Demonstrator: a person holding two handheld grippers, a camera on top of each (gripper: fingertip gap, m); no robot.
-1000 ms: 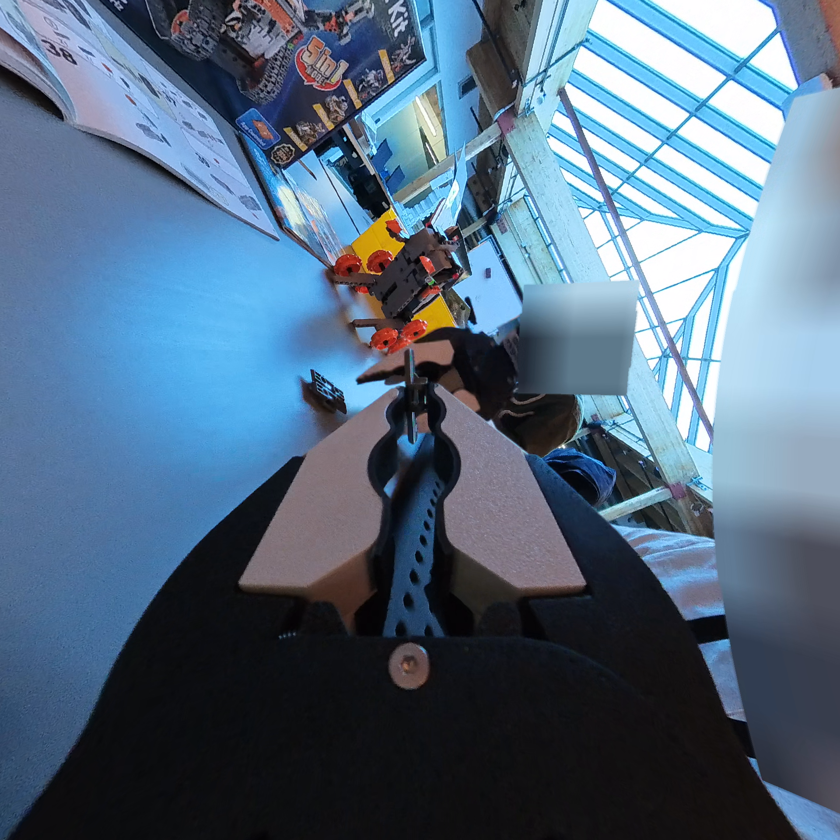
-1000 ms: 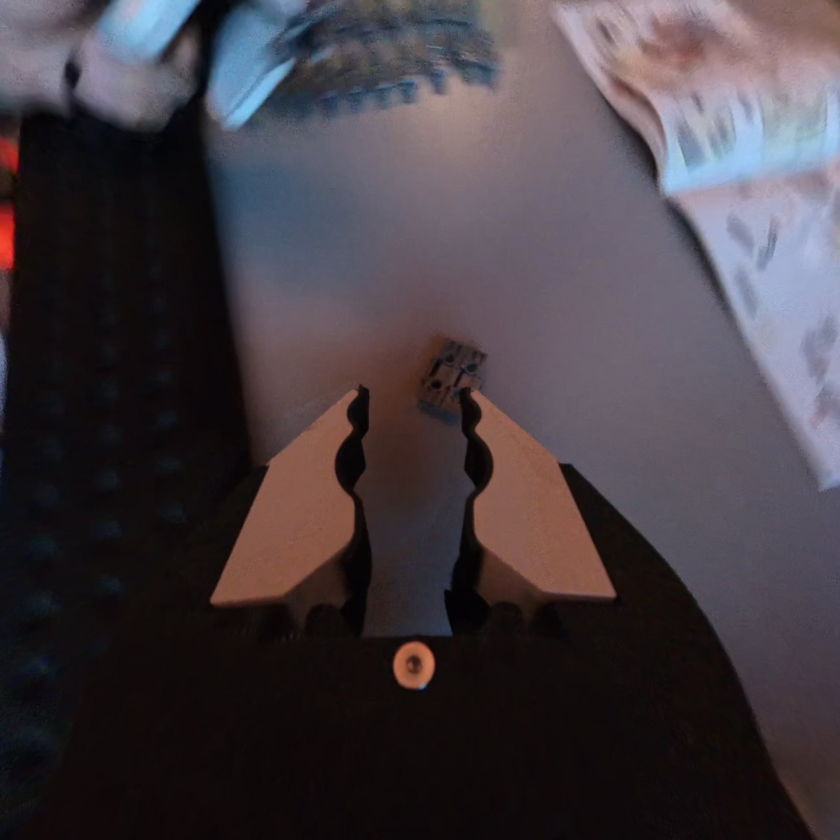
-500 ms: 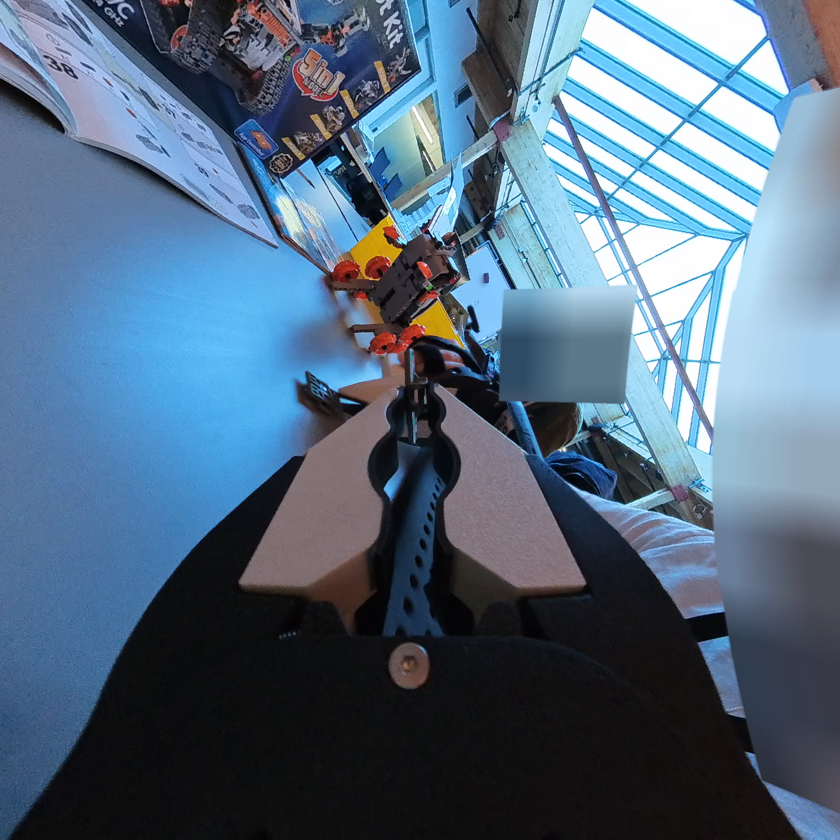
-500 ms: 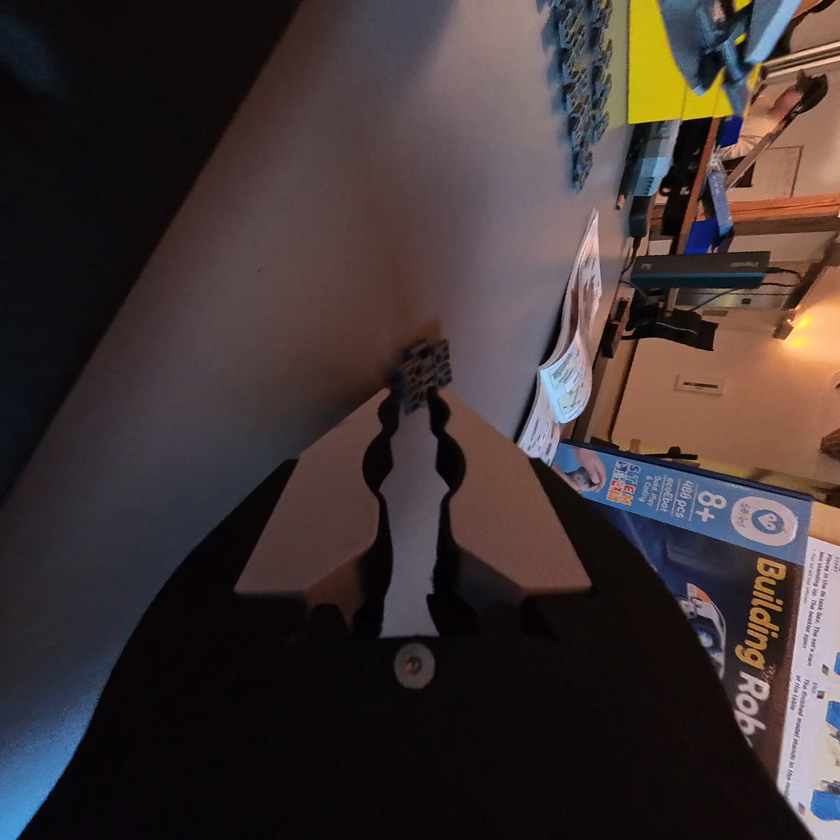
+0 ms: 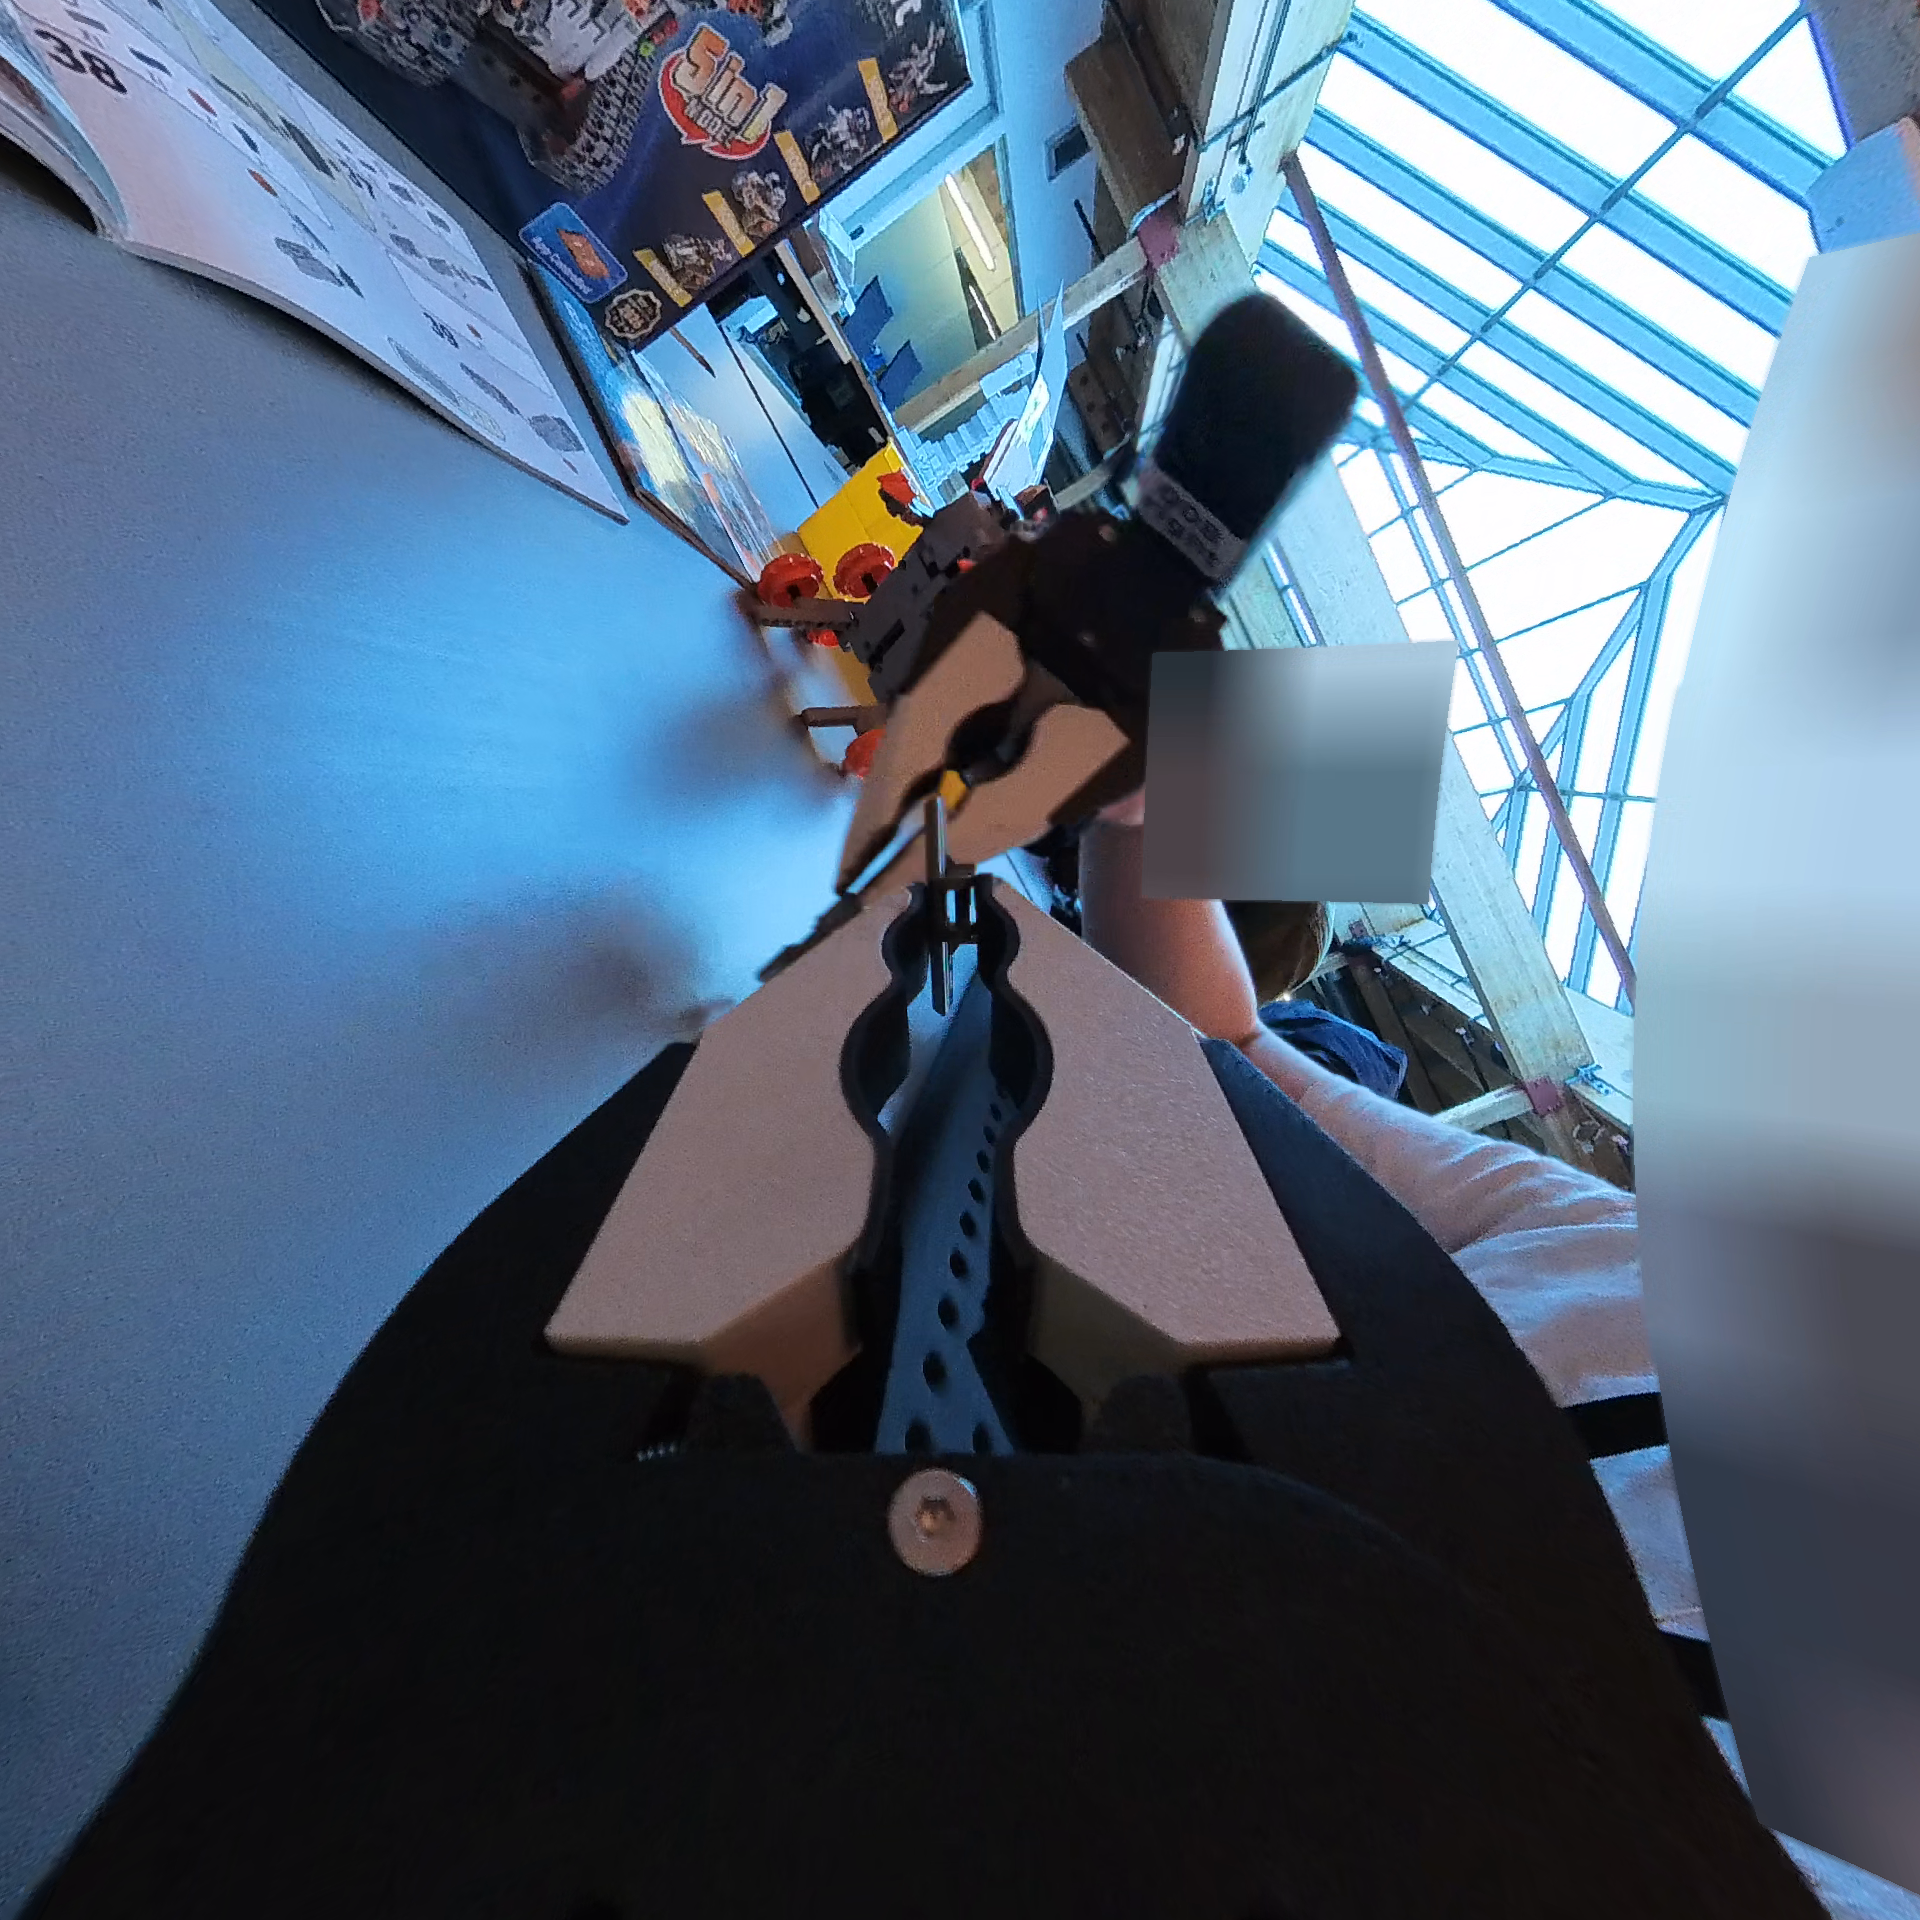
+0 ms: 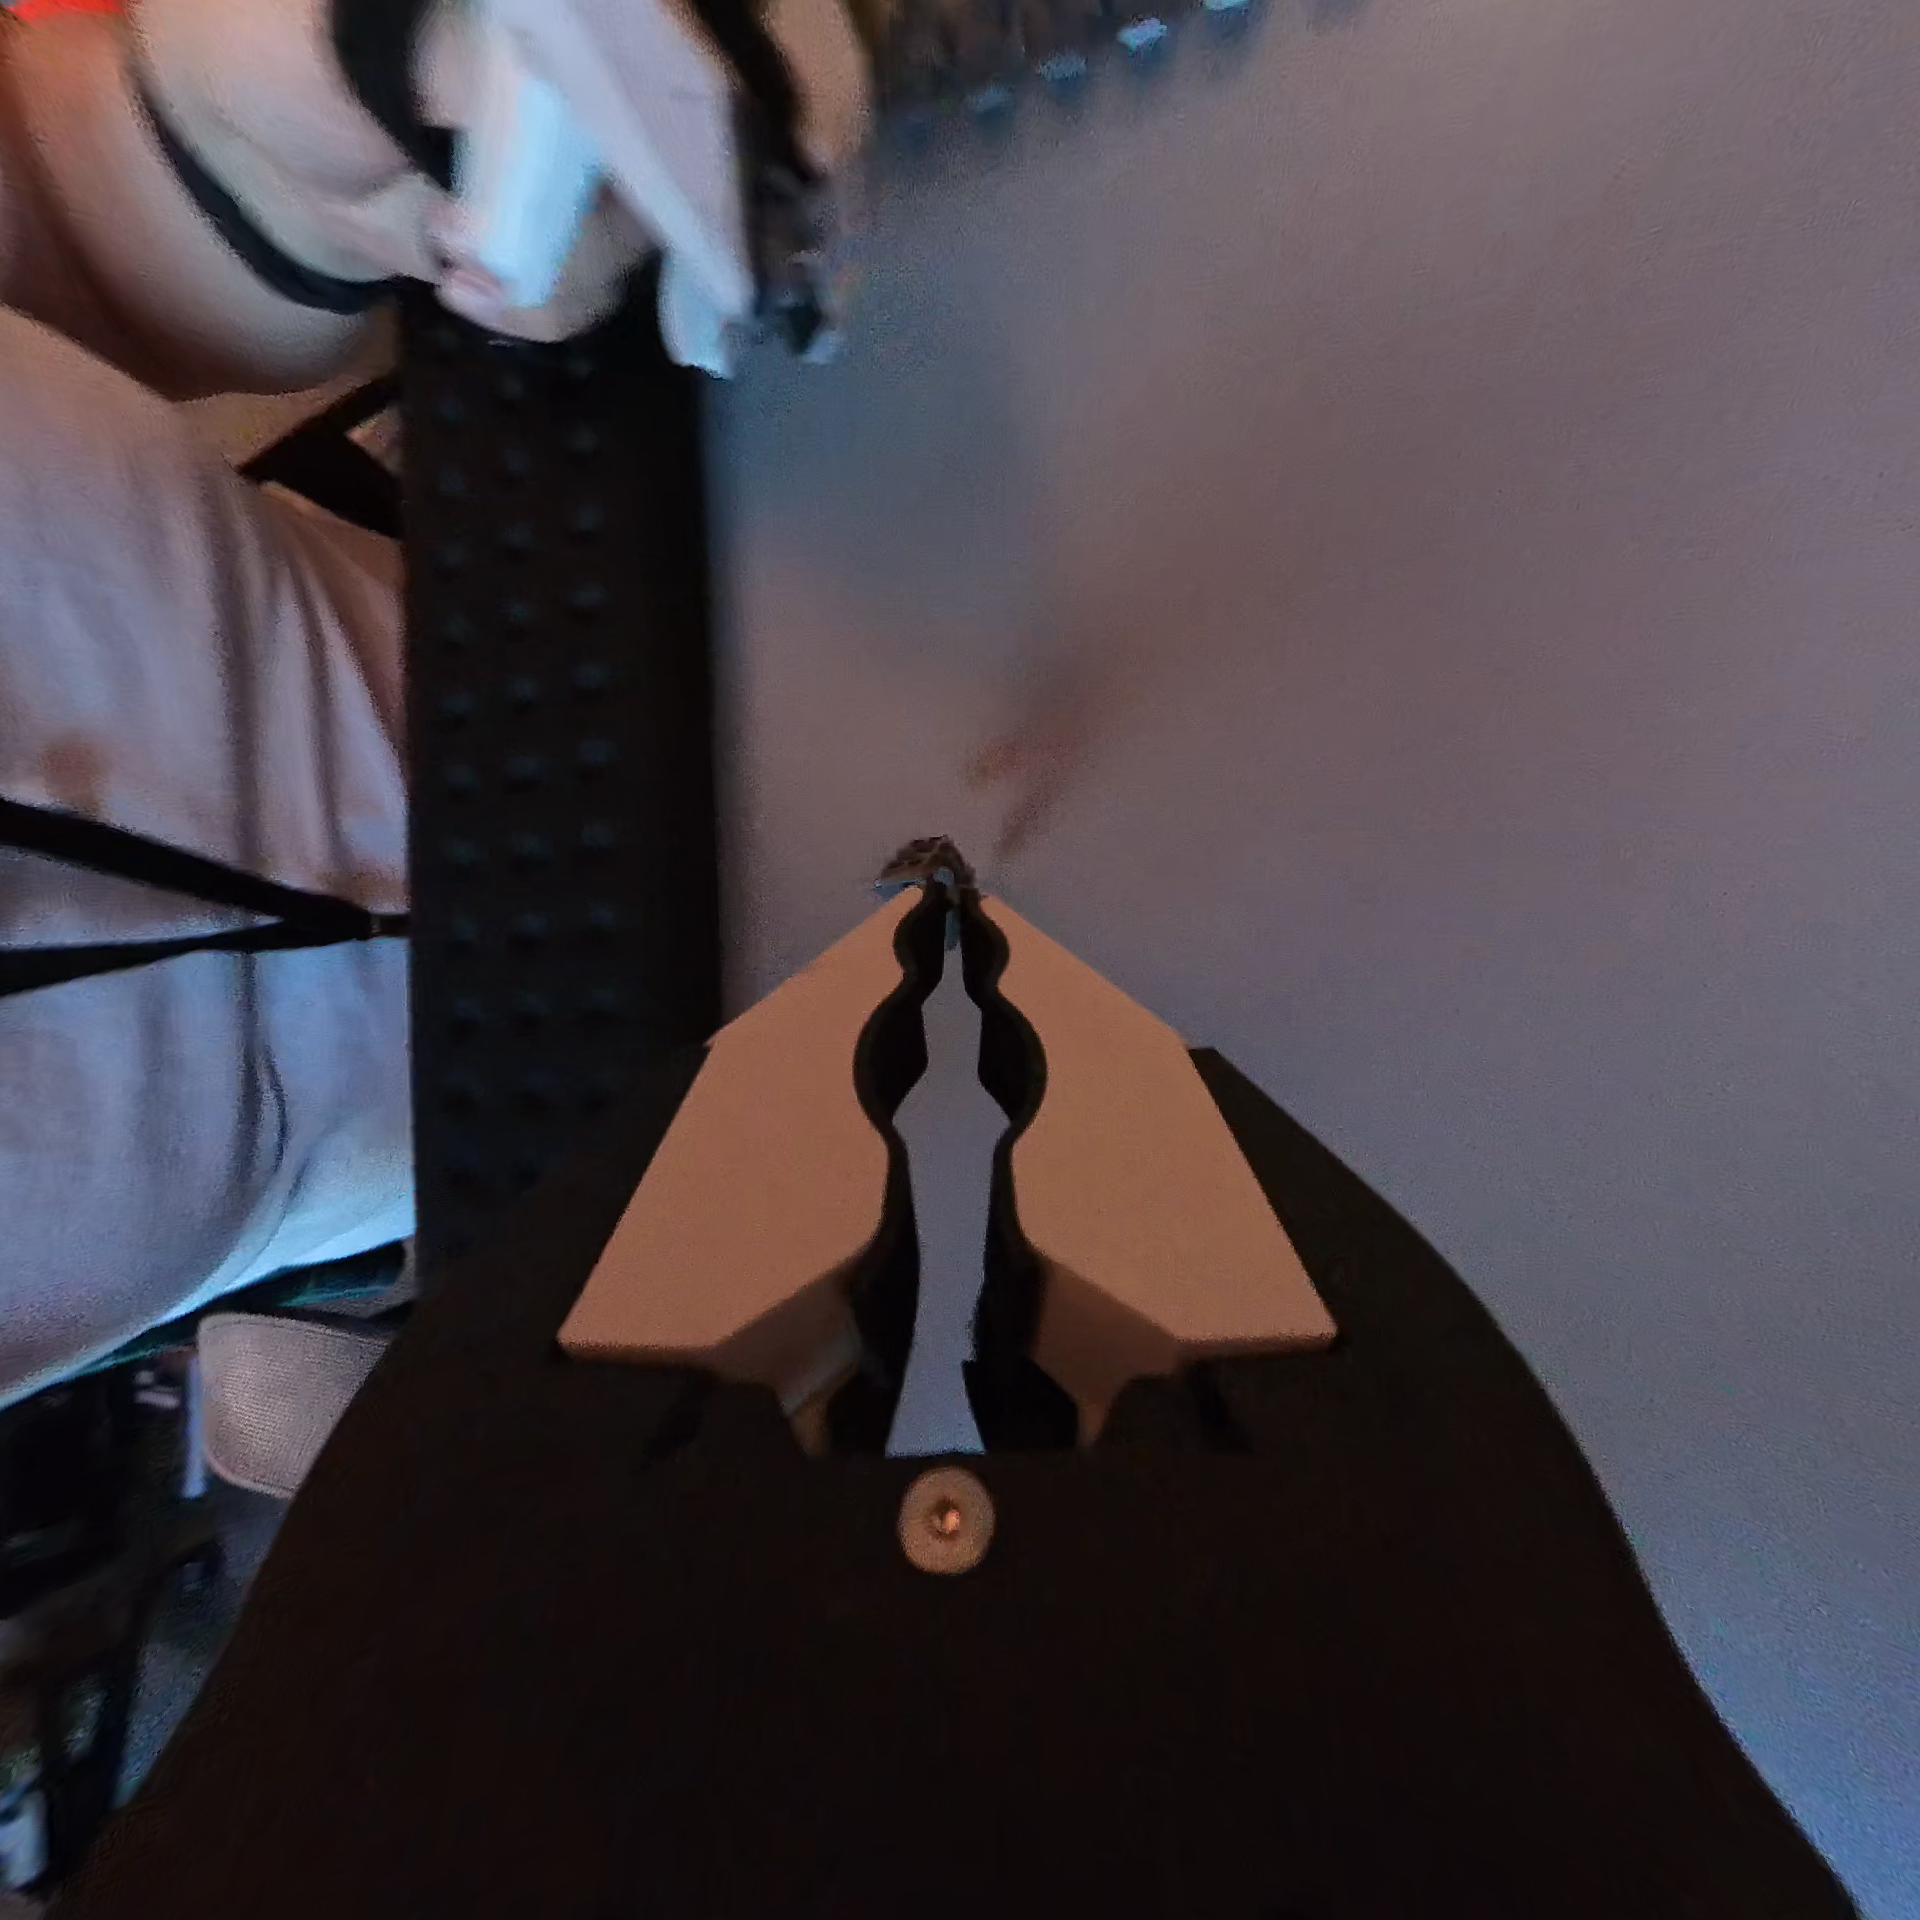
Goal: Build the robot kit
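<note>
My left gripper (image 5: 945, 904) is shut on a thin metal pin (image 5: 938, 862) that sticks out past its tips, above the grey table (image 5: 312, 831). My right gripper (image 6: 940, 899) is shut on a small grey square plate (image 6: 928, 860), held in the air. In the left wrist view the right gripper (image 5: 894, 842) comes in from behind. It brings the plate (image 5: 821, 925), seen edge-on, right next to the pin's end. I cannot tell if they touch. The left gripper (image 6: 748, 312) shows blurred at the top left of the right wrist view.
An open instruction booklet (image 5: 312, 229) and a printed toy box (image 5: 644, 125) lie at the table's far side. A dark model vehicle with orange wheels (image 5: 831, 592) stands beyond the grippers. A black perforated strip (image 6: 551, 727) runs along the table edge by the person's lap (image 6: 187, 727). Left tips to right tips: about 9 cm.
My right gripper shut on the small grey plate that lay on the table, lifted it and carried it up to the left gripper's tip. The left gripper has hardly moved.
</note>
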